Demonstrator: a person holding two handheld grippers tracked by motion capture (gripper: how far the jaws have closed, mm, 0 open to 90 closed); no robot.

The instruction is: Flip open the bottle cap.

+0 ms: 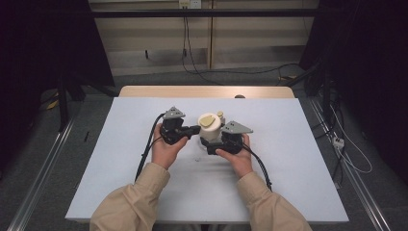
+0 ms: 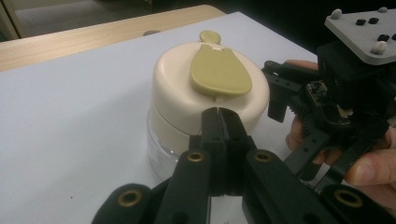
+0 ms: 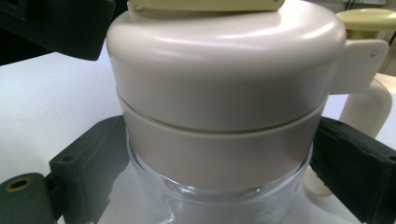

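Observation:
A jar (image 1: 210,126) with a cream lid (image 2: 187,88) and a clear glass base (image 3: 219,203) stands mid-table. A tan flap (image 2: 219,74) lies flat on the lid. A cream handle (image 3: 369,102) with a pale yellow knob sits at the jar's far side. My right gripper (image 1: 213,139) has its black jaws on either side of the jar's collar, pressing on it (image 3: 219,158). My left gripper (image 1: 195,129) comes from the left with its jaws shut together, nothing between them. Its tips (image 2: 219,116) are right at the lid's side wall.
A white sheet (image 1: 144,183) covers the table, with a wooden edge (image 1: 192,91) at the back. Cables trail from both grippers toward the person. Dark frames and floor cables surround the table.

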